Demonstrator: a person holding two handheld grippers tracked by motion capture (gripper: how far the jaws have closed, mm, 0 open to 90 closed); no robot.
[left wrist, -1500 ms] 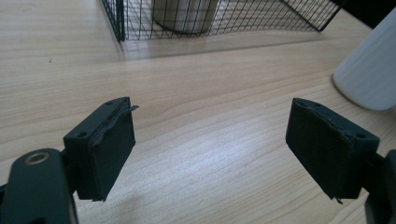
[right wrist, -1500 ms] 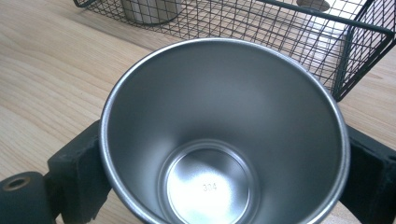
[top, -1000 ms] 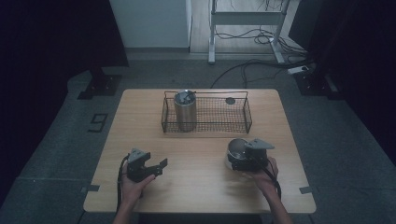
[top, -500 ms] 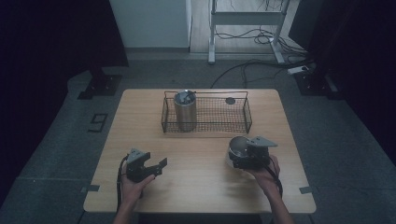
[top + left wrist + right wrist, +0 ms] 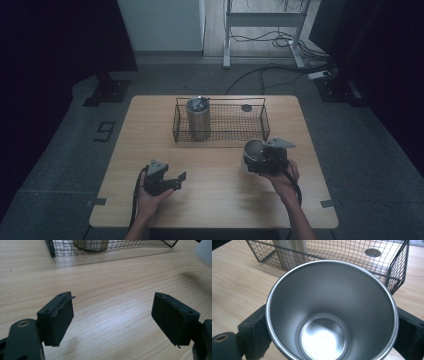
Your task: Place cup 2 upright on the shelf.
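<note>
My right gripper point(image 5: 256, 160) is shut on a shiny steel cup point(image 5: 253, 151), held a little above the wooden table point(image 5: 225, 200) in front of the wire basket point(image 5: 265, 122). In the right gripper view the two black jaws press on the sides of the cup point(image 5: 329, 310), whose mouth faces the camera. My left gripper point(image 5: 172, 181) rests low over the table's front left. Its jaws point(image 5: 112, 320) stand wide apart with bare wood between them.
A second, taller steel cup point(image 5: 198, 119) stands upright in the left end of the black wire basket point(image 5: 398, 270). A small dark disc point(image 5: 246, 107) lies at the basket's far right. Dark floor and a metal stand with cables lie beyond the table.
My right hand has lifted the steel cup slightly and brought it a touch closer to the basket. The left hand has stayed where it was.
</note>
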